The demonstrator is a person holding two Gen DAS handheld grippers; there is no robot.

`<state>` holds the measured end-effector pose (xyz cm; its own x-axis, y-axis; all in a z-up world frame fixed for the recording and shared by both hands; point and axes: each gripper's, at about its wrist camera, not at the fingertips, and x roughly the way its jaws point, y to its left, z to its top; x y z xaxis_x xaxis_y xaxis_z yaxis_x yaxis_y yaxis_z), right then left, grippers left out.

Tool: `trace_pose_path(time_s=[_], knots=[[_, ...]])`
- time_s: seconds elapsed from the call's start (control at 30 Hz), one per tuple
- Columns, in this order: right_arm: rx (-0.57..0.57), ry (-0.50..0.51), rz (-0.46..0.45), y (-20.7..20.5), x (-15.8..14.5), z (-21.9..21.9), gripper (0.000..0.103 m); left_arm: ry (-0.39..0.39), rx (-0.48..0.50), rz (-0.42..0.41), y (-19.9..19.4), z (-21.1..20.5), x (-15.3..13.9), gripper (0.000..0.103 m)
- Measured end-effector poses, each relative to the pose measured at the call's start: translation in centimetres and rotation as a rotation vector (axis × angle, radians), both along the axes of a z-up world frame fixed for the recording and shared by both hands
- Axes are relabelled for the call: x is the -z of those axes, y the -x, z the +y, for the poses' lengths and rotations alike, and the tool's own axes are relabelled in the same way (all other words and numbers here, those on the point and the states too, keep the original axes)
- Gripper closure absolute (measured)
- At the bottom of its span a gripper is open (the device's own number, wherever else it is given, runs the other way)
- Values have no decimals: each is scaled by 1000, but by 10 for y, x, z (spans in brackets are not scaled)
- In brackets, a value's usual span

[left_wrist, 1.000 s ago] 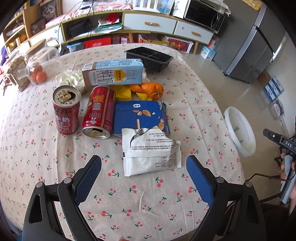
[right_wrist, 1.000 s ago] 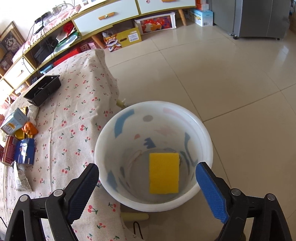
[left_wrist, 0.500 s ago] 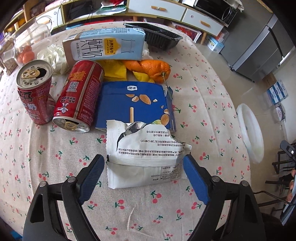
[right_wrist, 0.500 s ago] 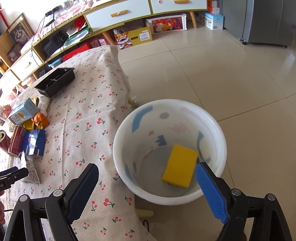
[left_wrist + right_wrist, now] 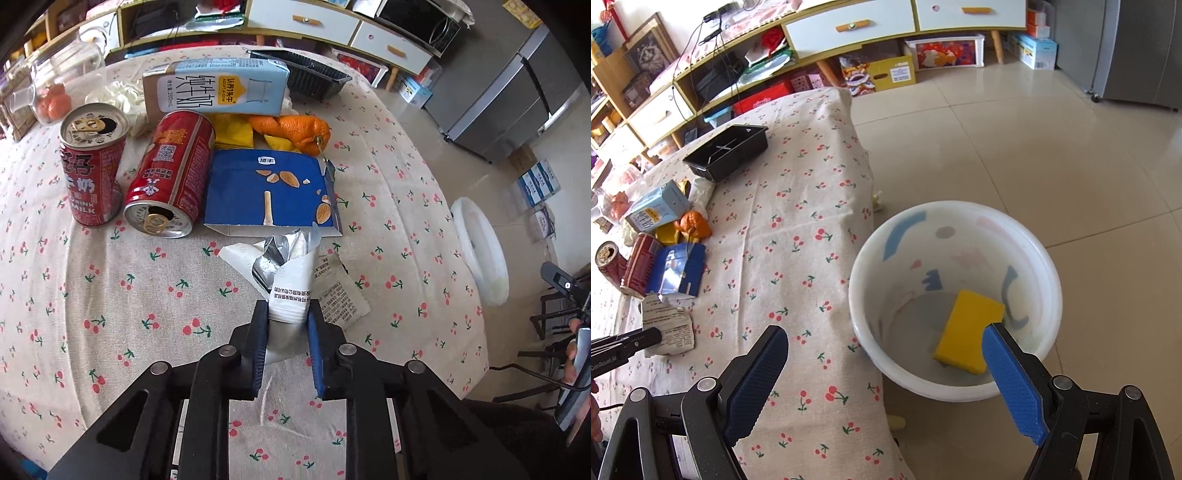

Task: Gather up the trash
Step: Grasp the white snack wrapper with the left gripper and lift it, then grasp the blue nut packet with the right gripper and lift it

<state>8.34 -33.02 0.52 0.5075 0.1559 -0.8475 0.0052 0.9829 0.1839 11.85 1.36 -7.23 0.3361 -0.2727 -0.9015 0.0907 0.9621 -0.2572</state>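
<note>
1. Left wrist view: my left tongs (image 5: pixel 287 325) are closing on the torn white wrapper (image 5: pixel 291 291) near the tabletop's (image 5: pixel 110 302) near edge. Still uncollected: milk carton (image 5: pixel 214 90) marked "200mL", two red cans (image 5: pixel 168 173), one reading "DRINK MILK", a blue packet (image 5: pixel 269 192) and orange peel (image 5: pixel 295 131).
2. Right wrist view: my right tongs (image 5: pixel 886 380) gape wide, empty, over the white bin (image 5: pixel 1045 273) off the tabletop's right edge; it holds only a yellow sponge (image 5: pixel 964 325).

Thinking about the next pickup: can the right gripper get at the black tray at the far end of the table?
Probably yes: the right gripper is open and empty, and the tablecloth towards the black tray lies bare.
</note>
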Motion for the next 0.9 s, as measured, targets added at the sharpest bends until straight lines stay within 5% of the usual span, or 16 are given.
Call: trace_pose_path(time_s=[0.43,0.9], knots=[[-132,-10,-12,-22,3,86,14,11,-147,-183,44,93,-62,82],[-370,49,34,-66,57,221,14,-7,-265,-166,54,162,-56,82]])
